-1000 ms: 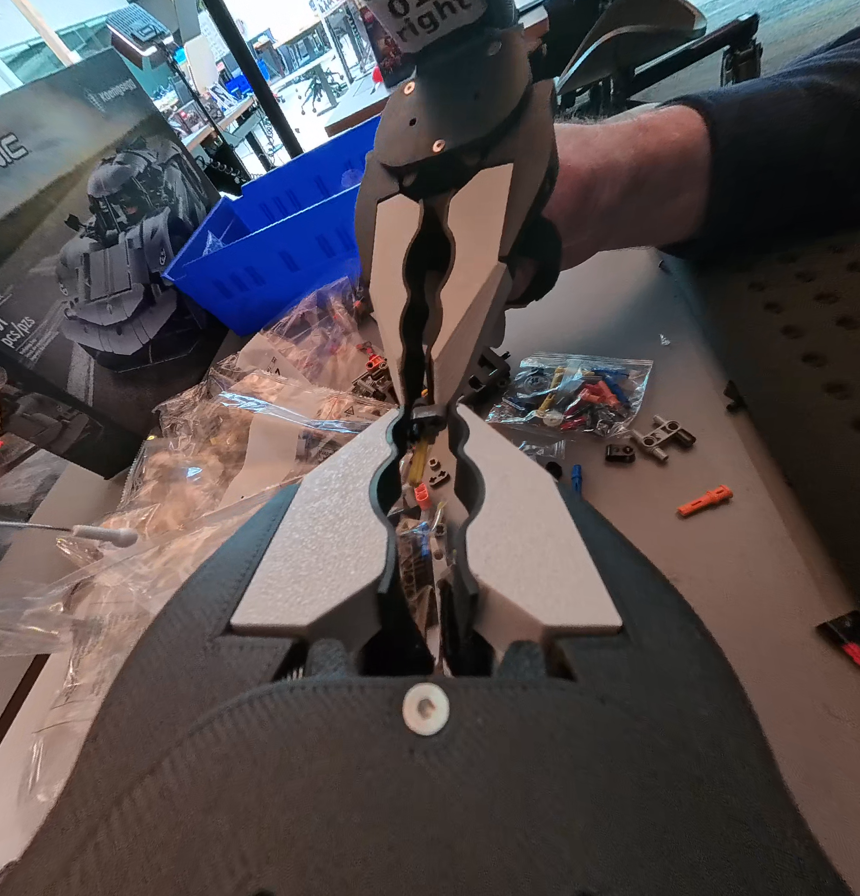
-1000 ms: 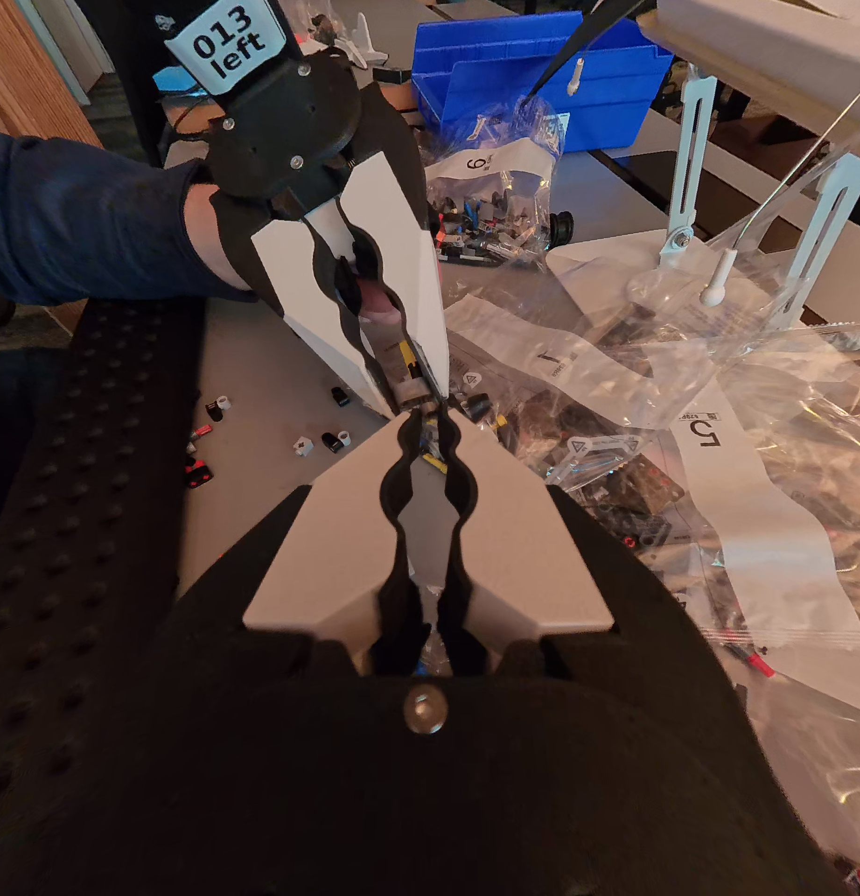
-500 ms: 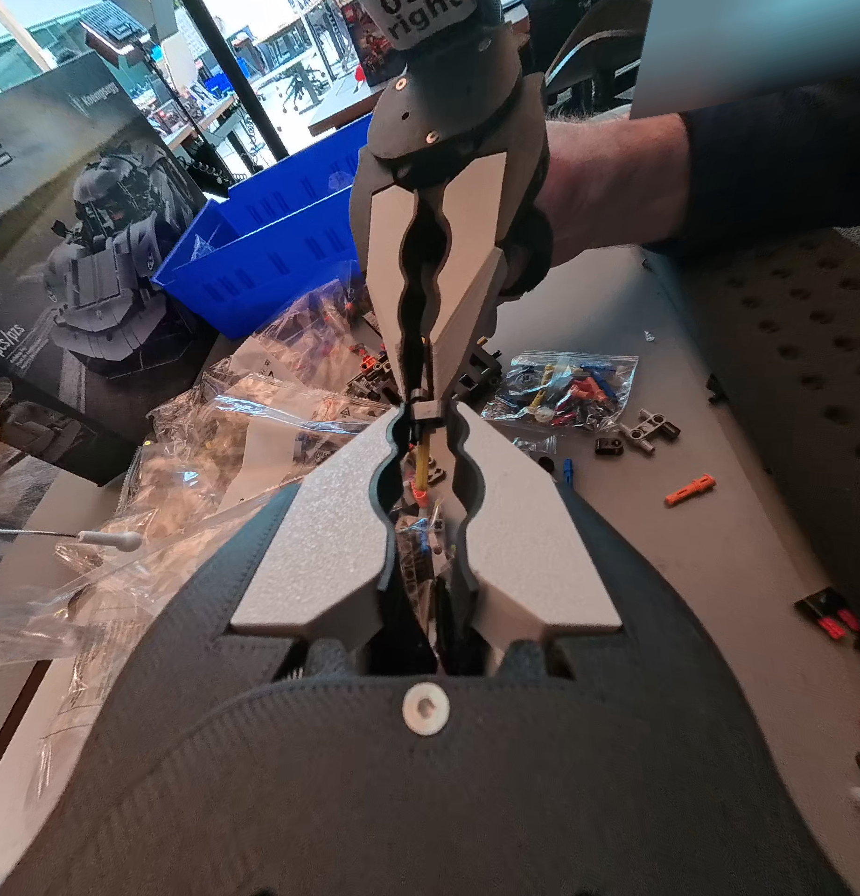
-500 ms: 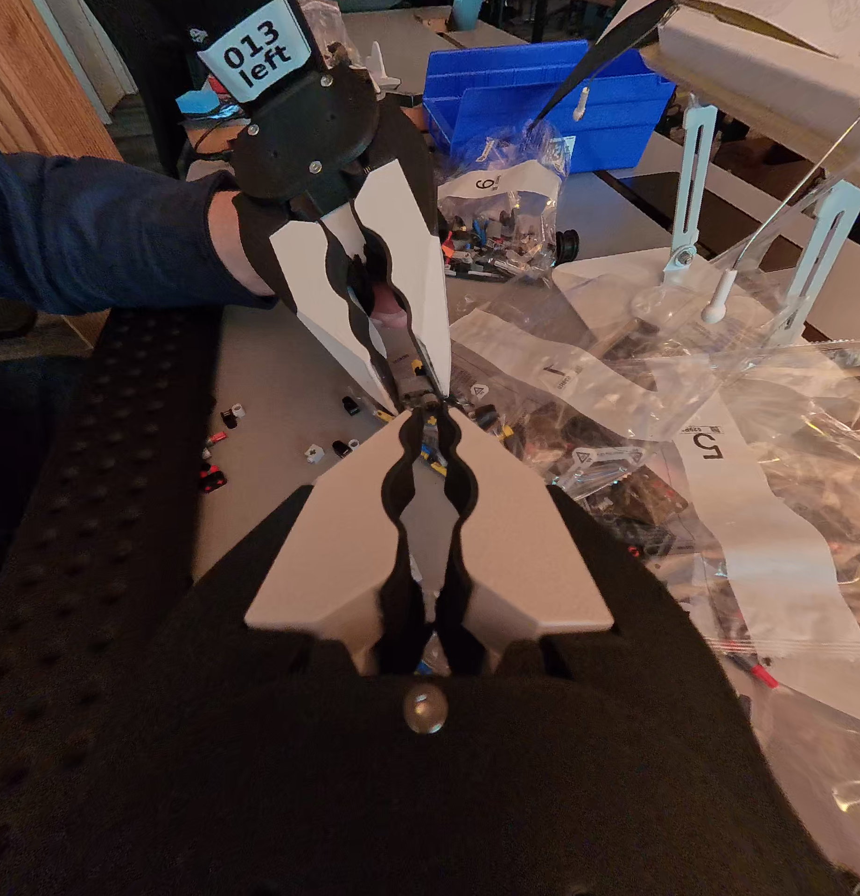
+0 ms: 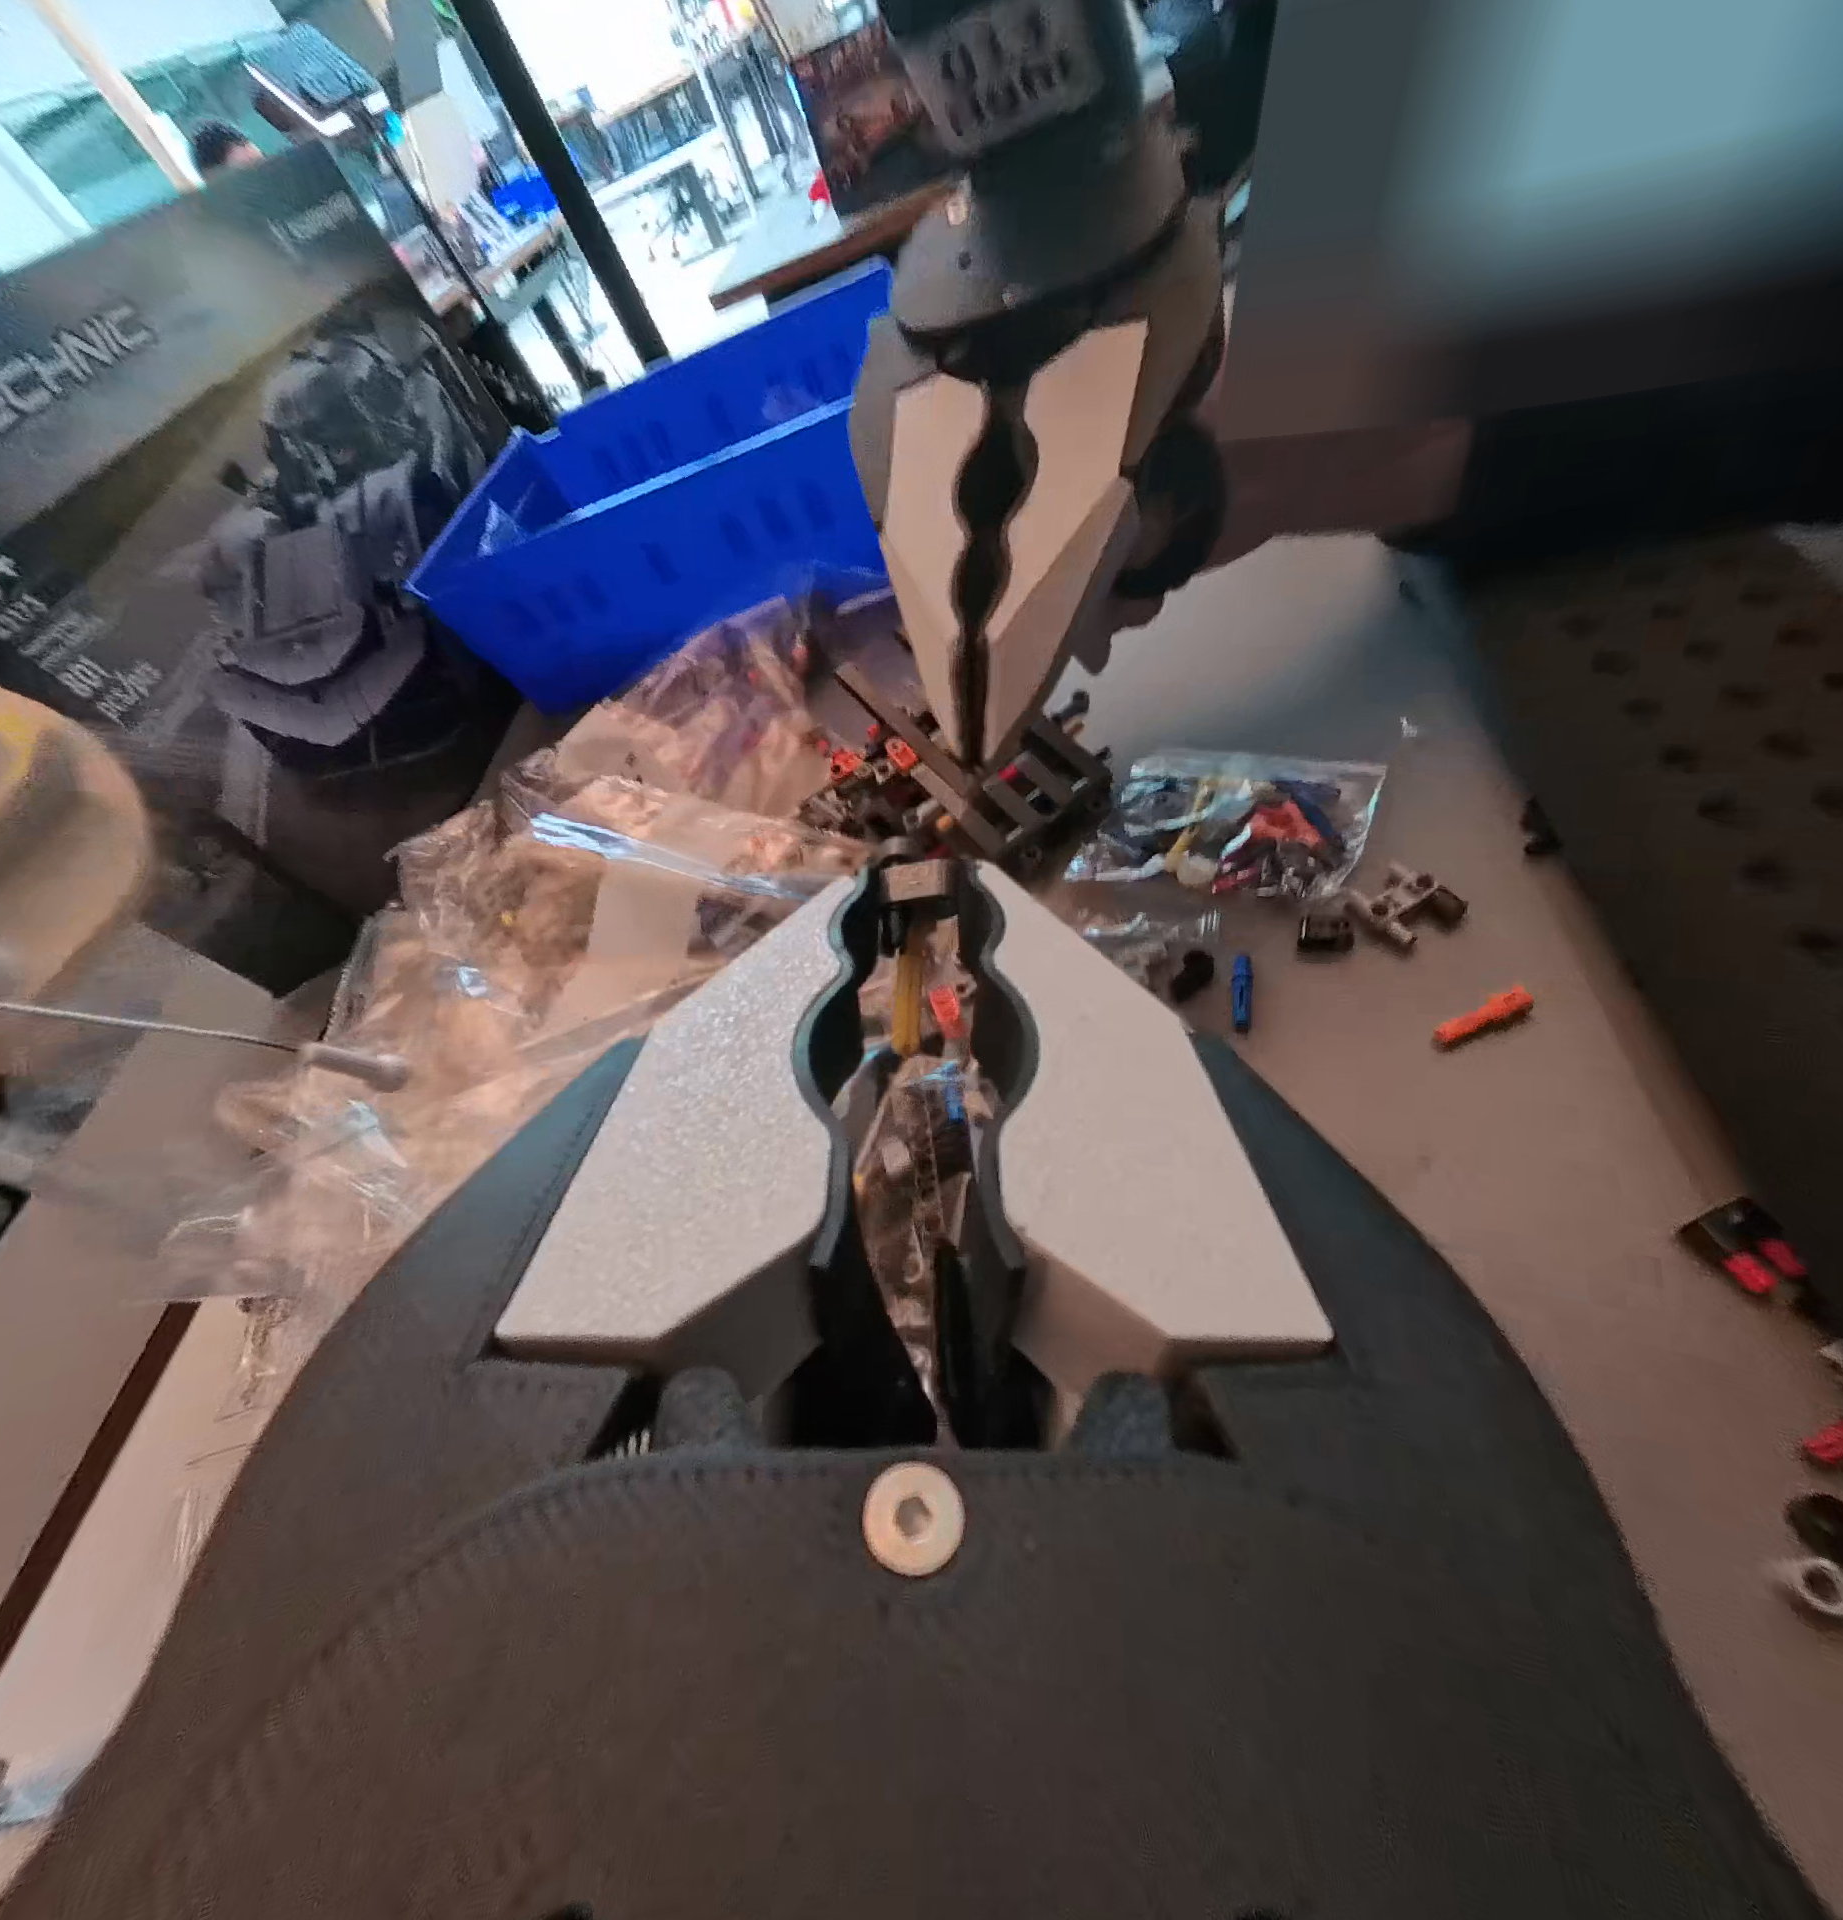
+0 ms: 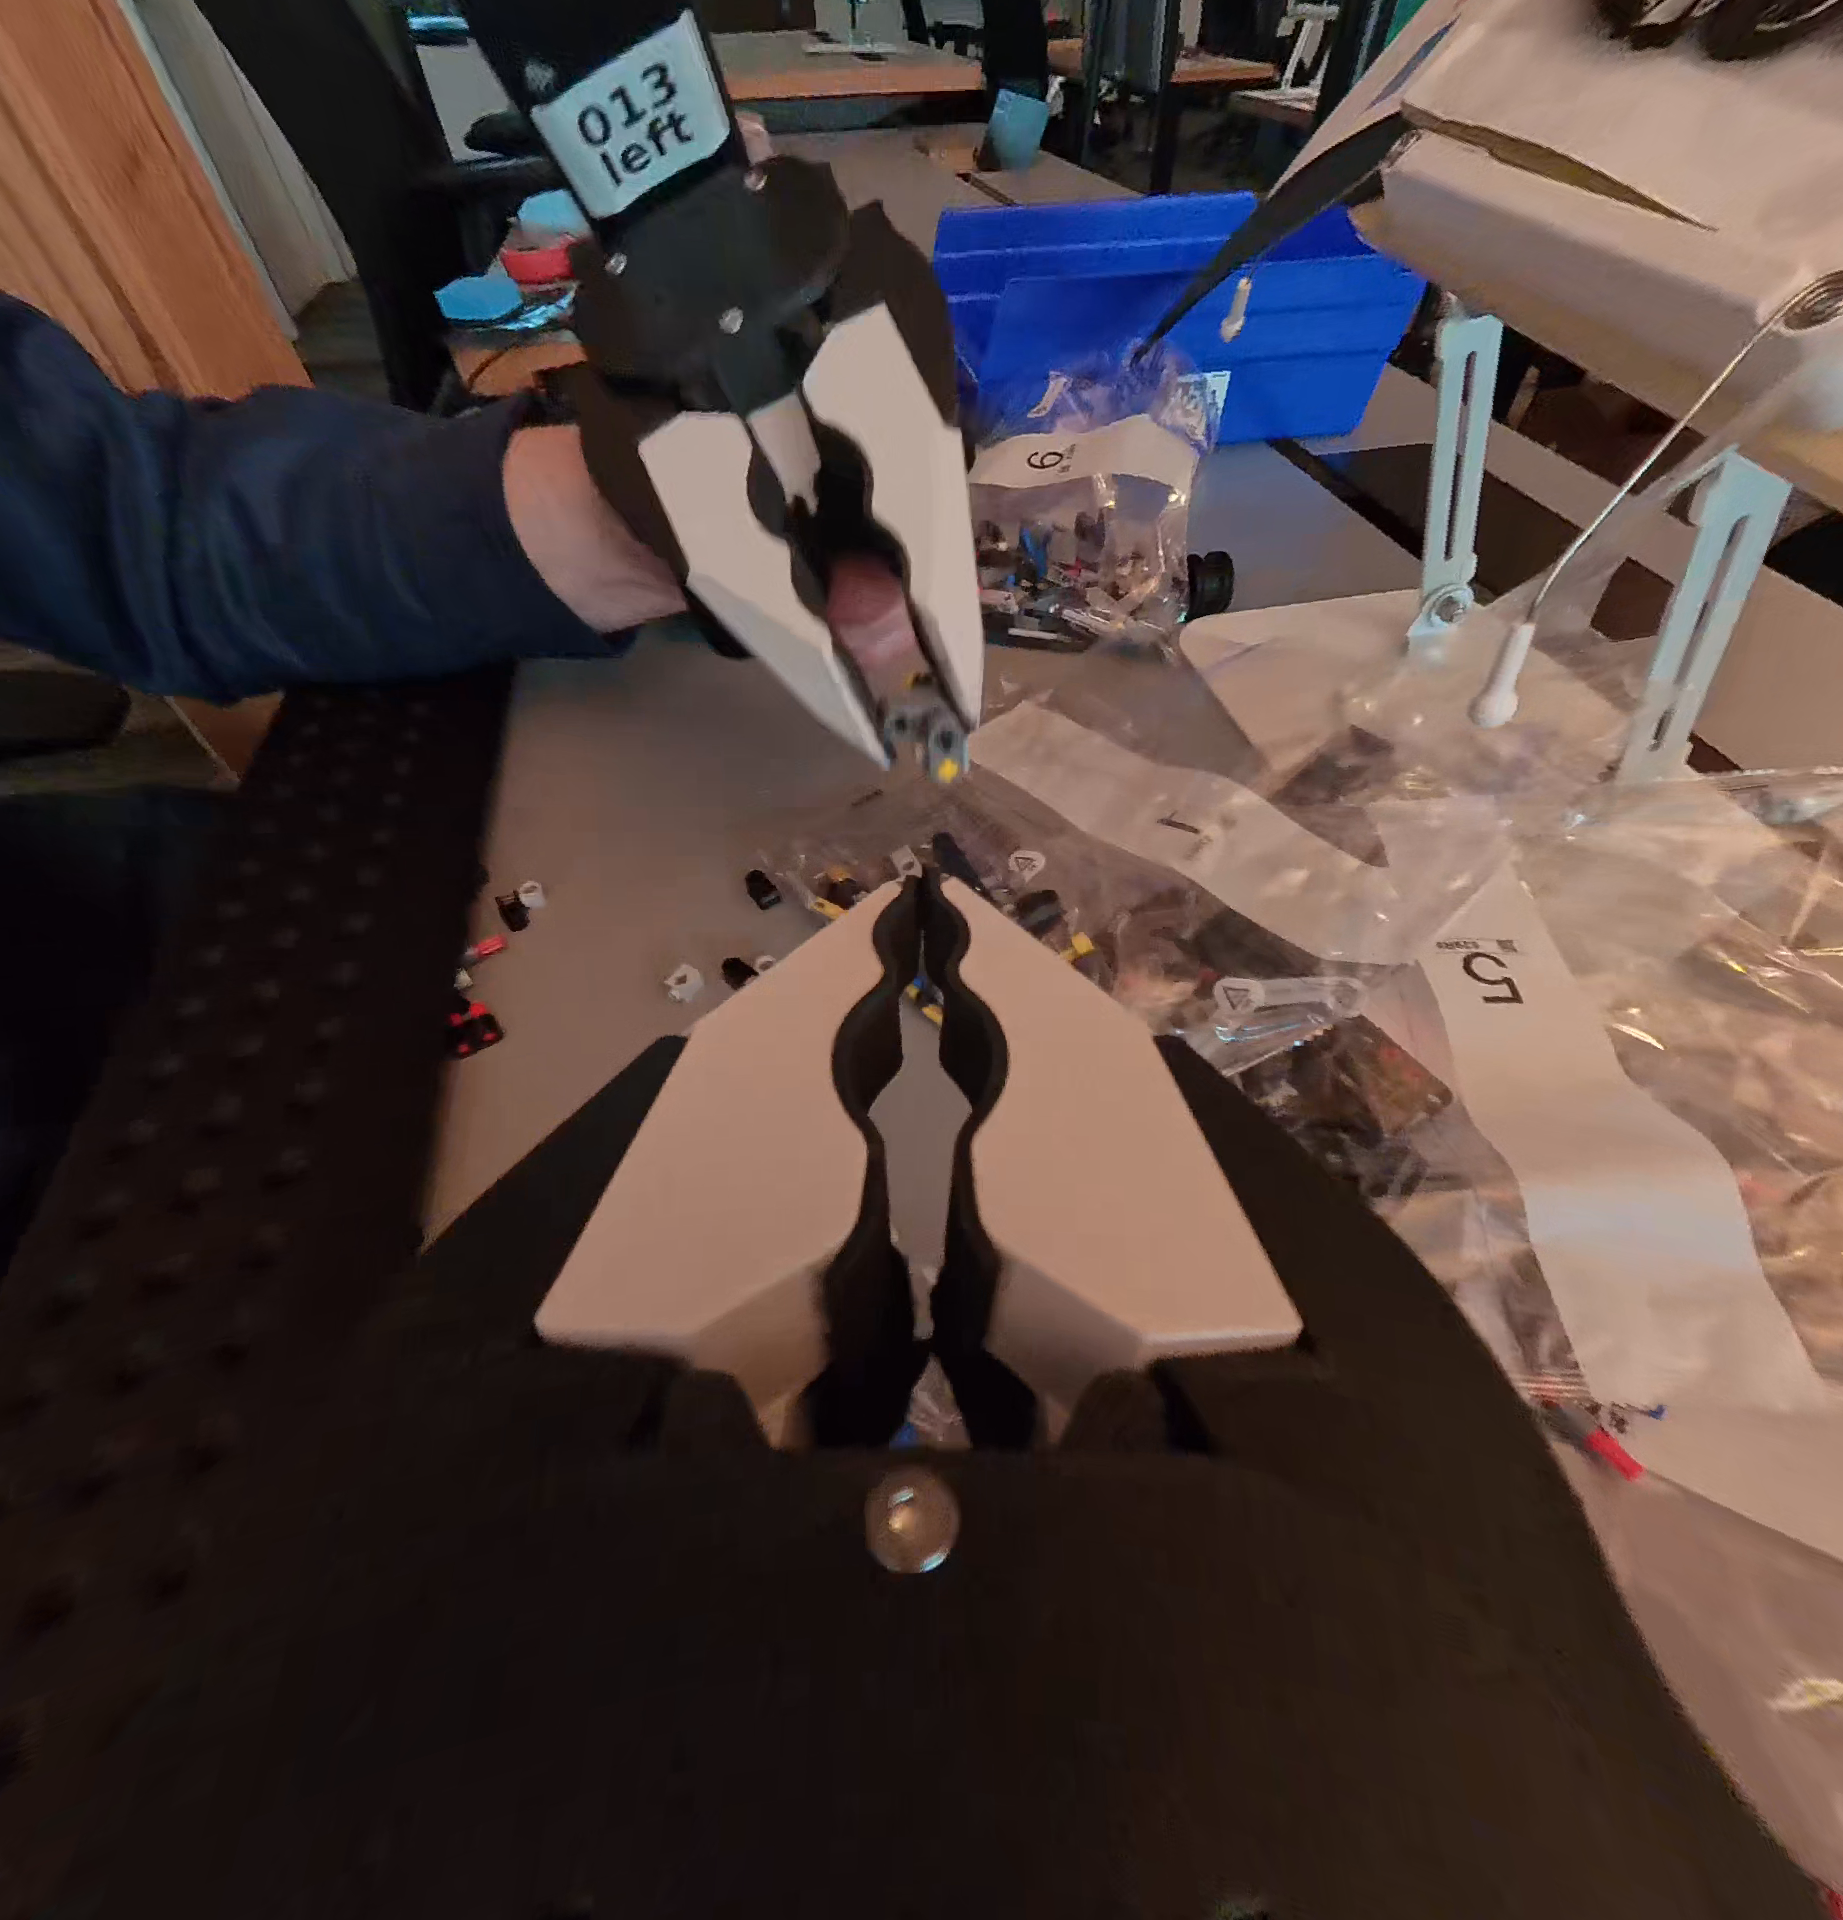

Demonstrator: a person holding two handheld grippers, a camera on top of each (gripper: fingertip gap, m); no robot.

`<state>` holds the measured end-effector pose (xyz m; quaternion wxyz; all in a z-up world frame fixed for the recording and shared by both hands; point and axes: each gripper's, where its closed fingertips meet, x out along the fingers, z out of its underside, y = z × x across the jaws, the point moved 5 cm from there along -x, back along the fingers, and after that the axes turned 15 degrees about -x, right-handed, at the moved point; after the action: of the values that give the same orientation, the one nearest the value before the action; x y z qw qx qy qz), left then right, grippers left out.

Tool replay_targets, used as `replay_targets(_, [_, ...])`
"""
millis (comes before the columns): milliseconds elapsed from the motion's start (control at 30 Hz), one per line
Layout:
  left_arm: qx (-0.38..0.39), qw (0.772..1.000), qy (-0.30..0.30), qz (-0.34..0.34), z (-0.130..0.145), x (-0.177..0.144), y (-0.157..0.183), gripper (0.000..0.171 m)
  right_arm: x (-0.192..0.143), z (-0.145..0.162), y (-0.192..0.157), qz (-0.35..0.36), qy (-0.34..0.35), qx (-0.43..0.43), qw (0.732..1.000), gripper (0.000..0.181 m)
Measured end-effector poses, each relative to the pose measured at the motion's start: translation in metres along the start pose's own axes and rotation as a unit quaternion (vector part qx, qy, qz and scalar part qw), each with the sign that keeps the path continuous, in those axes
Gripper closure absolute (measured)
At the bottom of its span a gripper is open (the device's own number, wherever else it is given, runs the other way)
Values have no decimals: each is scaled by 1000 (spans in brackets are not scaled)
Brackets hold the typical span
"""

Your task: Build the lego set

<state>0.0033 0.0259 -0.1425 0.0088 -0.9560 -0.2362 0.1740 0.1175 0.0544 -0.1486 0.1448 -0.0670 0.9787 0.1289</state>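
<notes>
**Grippers apart above the worktop, left one pinching a small grey piece**

Fingers of the left gripper [image 5: 922, 883] are pressed onto a small grey piece [image 5: 915, 885] with a yellow pin [image 5: 906, 992] hanging from it; in the right wrist view the same gripper [image 6: 925, 743] holds that piece [image 6: 927, 732] at its tips, raised off the worktop [image 6: 605, 831]. The right gripper [image 6: 922, 883] has its fingers pressed together, nothing visible between them; in the left wrist view it [image 5: 974, 753] points down at a dark grey frame [image 5: 1000, 790] lying on the worktop, and whether the tips touch it I cannot tell. The two grippers face each other, tips apart.

Clear bags [image 6: 1312, 914] of parts cover the worktop to the right gripper's right. A smaller bag [image 5: 1244, 816] of coloured parts lies beside the frame. Loose bits lie nearby: an orange pin [image 5: 1483, 1015], a blue pin [image 5: 1242, 987], a light grey connector [image 5: 1400, 904]. Blue bins [image 5: 657, 540] stand behind, with the set box [image 5: 169, 468] to their left. A dark perforated mat [image 6: 273, 935] borders the worktop.
</notes>
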Motion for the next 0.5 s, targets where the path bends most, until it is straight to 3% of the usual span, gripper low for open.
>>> replay_targets(167, [51,998,-34,5,10,21,16,159,6,2,0,5,-6,-1,1000,176])
replay_targets(500, [100,994,-32,-25,10,29,21,158,12,12,-2,-4,-45,17,999,168])
